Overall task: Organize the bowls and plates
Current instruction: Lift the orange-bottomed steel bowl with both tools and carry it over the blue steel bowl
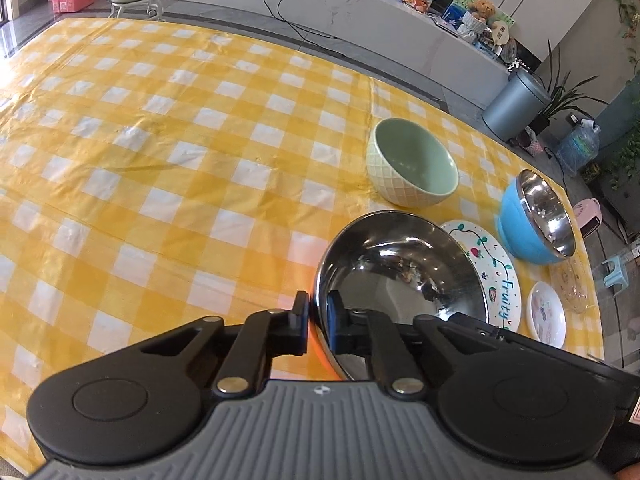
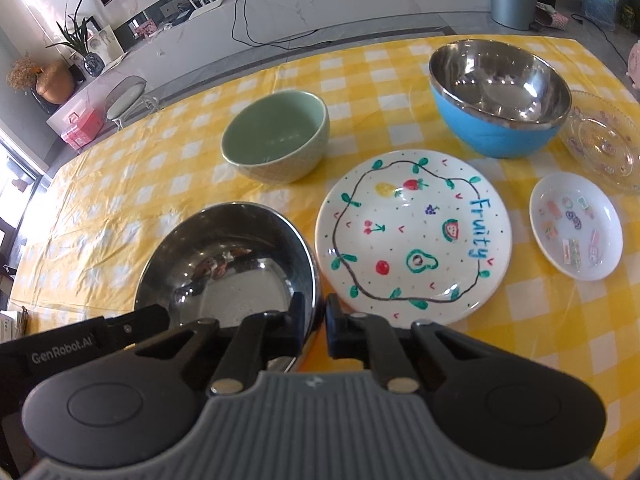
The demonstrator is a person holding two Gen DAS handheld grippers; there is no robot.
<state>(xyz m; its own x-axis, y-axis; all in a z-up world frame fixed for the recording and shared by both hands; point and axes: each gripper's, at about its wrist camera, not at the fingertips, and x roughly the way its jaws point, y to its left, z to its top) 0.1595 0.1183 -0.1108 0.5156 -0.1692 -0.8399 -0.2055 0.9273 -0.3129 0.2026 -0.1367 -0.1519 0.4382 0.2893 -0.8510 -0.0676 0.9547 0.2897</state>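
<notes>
Two grippers hold the steel bowl (image 1: 400,276) at once: the left gripper (image 1: 318,320) has its jaws clenched on the bowl's near-left rim, one finger outside and one inside, and the right gripper (image 2: 314,320) grips the near-right rim the same way. This bowl (image 2: 228,264) is at the near side of the desk (image 1: 160,160), just left of the painted "Fruity" plate (image 2: 412,232). Behind them stand a green bowl (image 2: 276,140) and a blue bowl with a steel lining (image 2: 500,96). Right of the painted plate lies a small white dish (image 2: 576,226), and beyond it a clear glass plate (image 2: 604,140). A yellow checked cloth covers the desk.
</notes>
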